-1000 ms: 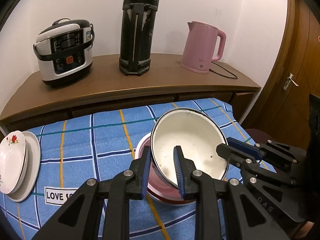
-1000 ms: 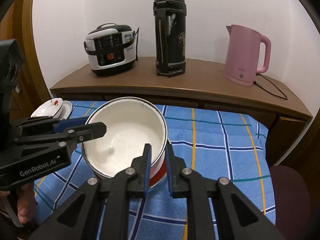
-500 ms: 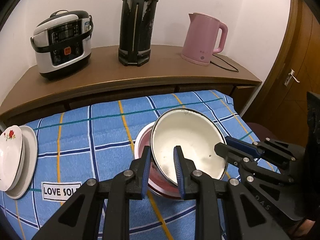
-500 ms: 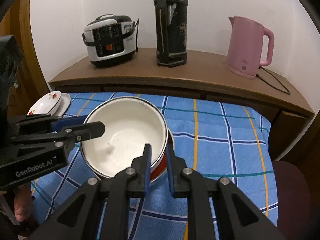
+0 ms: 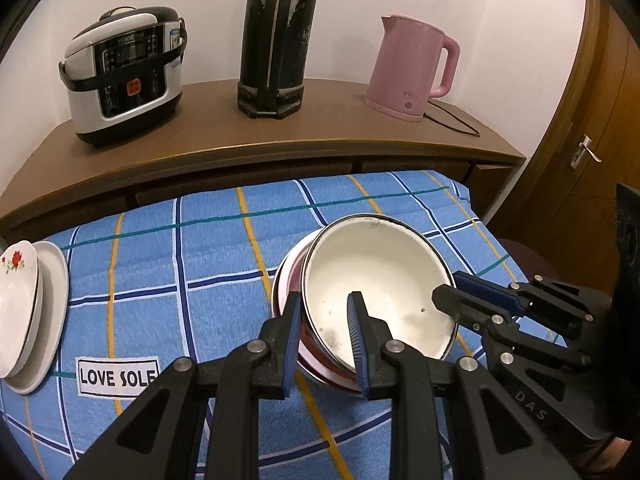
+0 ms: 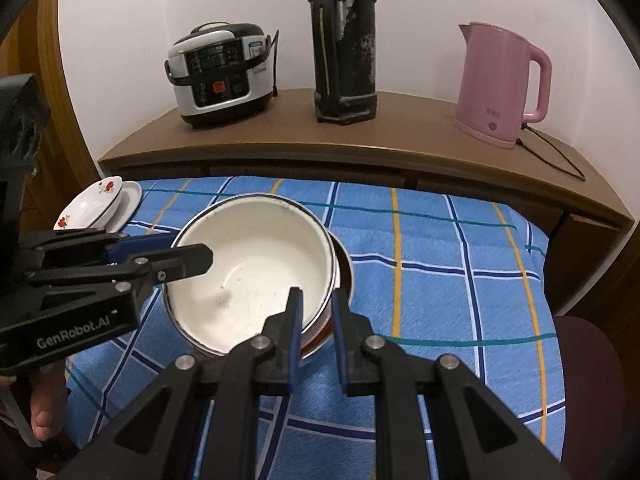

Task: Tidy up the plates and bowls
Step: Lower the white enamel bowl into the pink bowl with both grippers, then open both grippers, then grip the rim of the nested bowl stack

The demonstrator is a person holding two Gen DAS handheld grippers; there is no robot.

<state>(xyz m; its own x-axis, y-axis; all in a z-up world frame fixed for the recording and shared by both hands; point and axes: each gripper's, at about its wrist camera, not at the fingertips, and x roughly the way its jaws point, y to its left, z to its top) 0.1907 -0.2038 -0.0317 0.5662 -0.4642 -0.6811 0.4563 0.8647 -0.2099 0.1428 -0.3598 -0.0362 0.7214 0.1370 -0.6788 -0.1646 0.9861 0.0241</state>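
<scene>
In the left wrist view, the left gripper [image 5: 323, 322] at the lower centre of the frame is clamped on the near rim of a white enamel bowl [image 5: 380, 280], one finger inside and one outside the wall. The bowl sits tilted in a pink bowl [image 5: 285, 284] on the blue checked cloth [image 5: 180, 264] of the desk. The right gripper [image 5: 448, 294] comes in from the right edge and pinches the bowl's right rim. At the left edge lies a flowered dish [image 5: 16, 304] stacked on a white plate [image 5: 54, 304]. On the brown sideboard [image 5: 280, 140] behind stand a rice cooker [image 5: 124, 76], a black flask [image 5: 276, 40] and a pink kettle [image 5: 412, 68]. In the right wrist view, the right gripper [image 6: 316, 312] at the lower centre is closed on the white enamel bowl's [image 6: 248, 272] right rim, and the left gripper [image 6: 192, 254] enters from the left, gripping the opposite rim. The flowered dish [image 6: 90, 204] and plate [image 6: 130, 200] lie at the middle left, well apart from the bowl.
</scene>
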